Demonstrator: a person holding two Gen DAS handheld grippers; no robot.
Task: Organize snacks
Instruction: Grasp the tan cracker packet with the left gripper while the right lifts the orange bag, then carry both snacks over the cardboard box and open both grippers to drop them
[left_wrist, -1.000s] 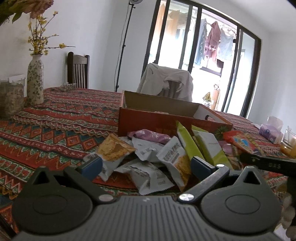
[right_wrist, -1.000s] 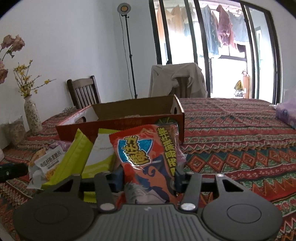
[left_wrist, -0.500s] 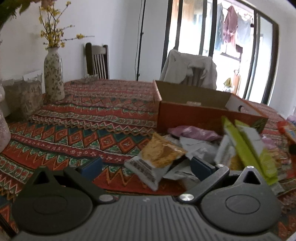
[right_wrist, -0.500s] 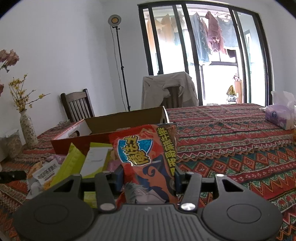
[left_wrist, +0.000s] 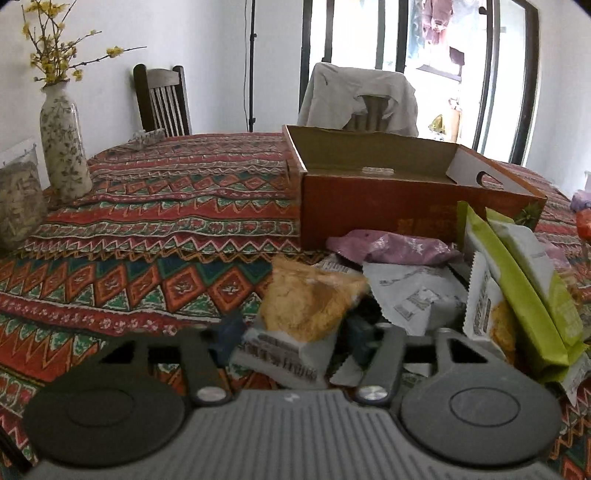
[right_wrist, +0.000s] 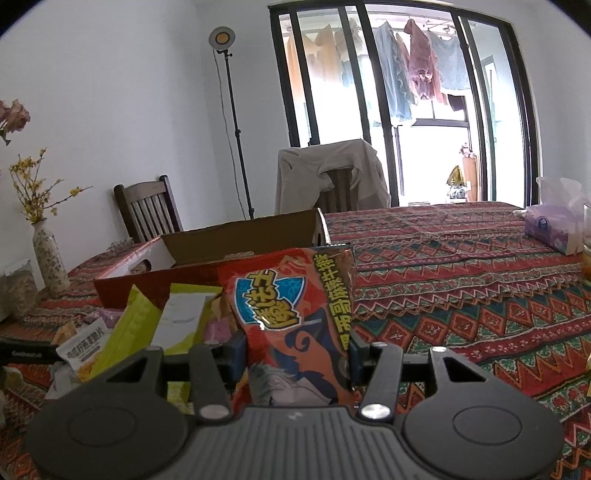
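The left gripper (left_wrist: 291, 334) has its two fingers drawn in around a white snack packet with a yellow cracker picture (left_wrist: 301, 314), one blue pad on each side of it; the pads are blurred, and whether they press the packet cannot be told. Just past this gripper's right finger lies a crumpled white wrapper (left_wrist: 413, 291), and further right two green packets (left_wrist: 517, 280) lean on the heap. Beyond the held packet sits a purple packet (left_wrist: 395, 247), and behind that stands the open cardboard box (left_wrist: 376, 199) with its red outer wall facing the gripper. To the far left of the gripper a flowered vase (left_wrist: 64, 144) stands on the patterned table (left_wrist: 155, 221), with a wooden chair (left_wrist: 162, 99) behind it.

The right gripper (right_wrist: 295, 354) is closed on a red snack bag (right_wrist: 295, 317), which stands upright between the fingers and hides part of the box (right_wrist: 207, 247) behind it. To this gripper's left lean a green packet (right_wrist: 125, 332) and a pale one with green edges (right_wrist: 184, 317), with a small white packet (right_wrist: 85, 347) lower down. Far to its right a purple tissue pack (right_wrist: 550, 225) rests on the table (right_wrist: 461, 295). Beyond the box a chair draped with a pale jacket (right_wrist: 332, 177) stands before the glass doors.
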